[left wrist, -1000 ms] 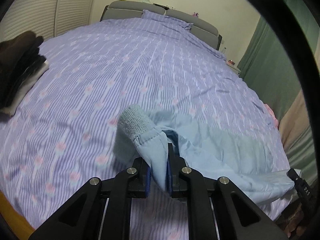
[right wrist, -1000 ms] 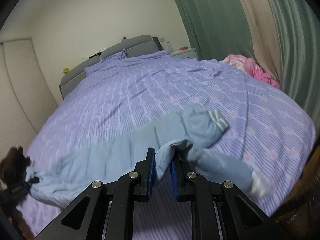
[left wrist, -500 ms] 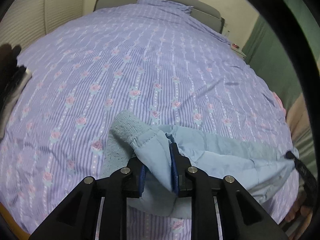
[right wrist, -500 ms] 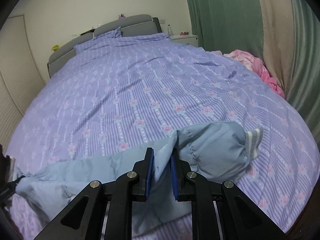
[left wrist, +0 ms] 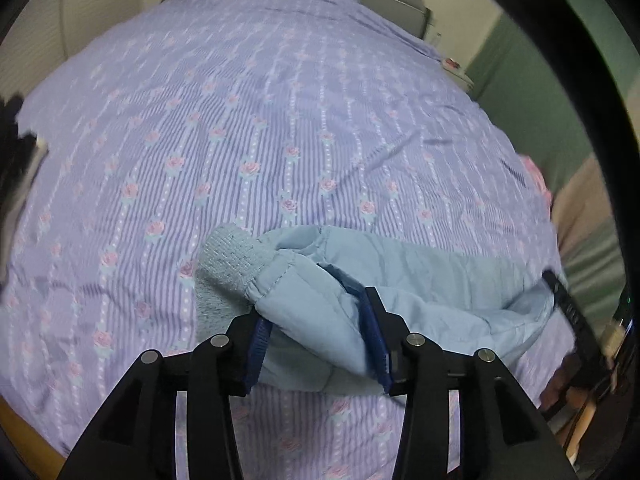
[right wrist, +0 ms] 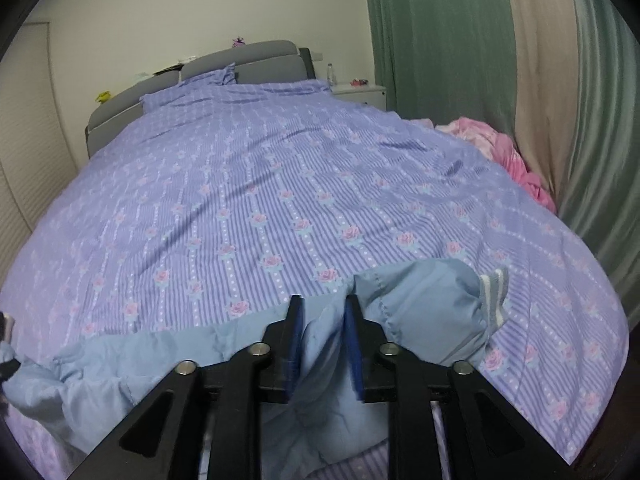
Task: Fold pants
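Observation:
Light blue pants (left wrist: 424, 280) lie across the near edge of the bed. Their grey knit cuff (left wrist: 228, 256) sits left of my left gripper (left wrist: 316, 320). The left jaws stand wide apart, with loose fabric lying between them. In the right wrist view the pants (right wrist: 420, 300) stretch from the left edge to a striped cuff (right wrist: 494, 292) at the right. My right gripper (right wrist: 322, 316) has its jaws apart too, with cloth slack between them.
The bed has a purple striped floral cover (right wrist: 280, 184) and a grey headboard (right wrist: 240, 60). A pink garment (right wrist: 512, 156) lies at the bed's right edge by green curtains (right wrist: 440, 40). A dark folded pile (left wrist: 16, 160) sits at the left. The other gripper (left wrist: 568, 312) shows at the right.
Both grippers have opened and let go of the pants. The pants have come down onto the bed cover.

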`<state>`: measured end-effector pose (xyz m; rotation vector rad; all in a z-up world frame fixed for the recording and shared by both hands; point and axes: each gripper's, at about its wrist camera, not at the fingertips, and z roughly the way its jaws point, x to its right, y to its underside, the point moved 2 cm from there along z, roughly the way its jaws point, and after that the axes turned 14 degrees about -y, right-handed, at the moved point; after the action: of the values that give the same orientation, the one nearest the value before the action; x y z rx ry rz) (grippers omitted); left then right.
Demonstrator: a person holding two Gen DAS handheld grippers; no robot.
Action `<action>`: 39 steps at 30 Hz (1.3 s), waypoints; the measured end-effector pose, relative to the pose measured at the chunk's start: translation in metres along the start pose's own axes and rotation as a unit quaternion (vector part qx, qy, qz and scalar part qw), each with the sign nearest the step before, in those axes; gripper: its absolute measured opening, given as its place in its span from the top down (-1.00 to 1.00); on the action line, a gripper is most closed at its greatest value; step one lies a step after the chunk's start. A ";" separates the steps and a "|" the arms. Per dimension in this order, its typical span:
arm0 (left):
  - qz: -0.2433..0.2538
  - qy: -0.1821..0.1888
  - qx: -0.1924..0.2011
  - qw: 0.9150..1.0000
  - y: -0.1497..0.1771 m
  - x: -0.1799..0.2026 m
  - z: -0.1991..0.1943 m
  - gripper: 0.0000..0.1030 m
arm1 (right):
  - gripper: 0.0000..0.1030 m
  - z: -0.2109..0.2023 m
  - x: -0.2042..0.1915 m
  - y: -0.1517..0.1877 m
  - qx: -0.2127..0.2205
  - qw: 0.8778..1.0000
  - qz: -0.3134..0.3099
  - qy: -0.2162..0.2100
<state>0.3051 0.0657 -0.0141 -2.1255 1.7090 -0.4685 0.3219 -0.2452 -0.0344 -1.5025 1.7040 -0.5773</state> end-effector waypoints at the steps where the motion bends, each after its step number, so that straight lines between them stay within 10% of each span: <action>1: 0.008 -0.002 -0.001 1.000 0.000 0.001 -0.002 0.15 | -0.17 -0.005 0.001 -0.001 0.008 1.000 0.001 -0.002; 6: -0.018 0.012 -0.066 0.998 -0.004 -0.009 0.000 0.02 | -0.21 -0.020 0.001 -0.006 0.017 1.000 -0.010 0.009; 9: -0.047 -0.002 -0.084 0.995 -0.008 -0.017 0.002 -0.44 | -0.21 -0.032 -0.007 -0.005 0.023 1.000 -0.021 0.002; 16: -0.029 0.014 -0.023 0.999 -0.015 -0.013 -0.034 -0.73 | -0.33 -0.061 -0.044 0.007 0.035 0.995 -0.076 -0.052; 21: 0.106 0.064 0.051 0.991 -0.008 0.016 -0.060 -0.79 | -0.33 -0.074 -0.041 0.010 0.035 0.992 -0.086 -0.081; 29: 0.319 -0.049 0.108 0.940 -0.001 0.082 -0.005 -0.83 | -0.33 -0.074 0.026 0.017 0.032 0.998 -0.053 -0.014; 39: 0.296 -0.138 0.069 0.943 -0.003 0.110 0.093 -0.86 | -0.33 -0.036 0.080 0.043 0.028 0.998 -0.020 0.060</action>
<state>0.3752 -0.0338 -0.0910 -1.3964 1.9544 -0.1011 0.2667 -0.3199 -0.0662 -1.4908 1.7372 -0.7420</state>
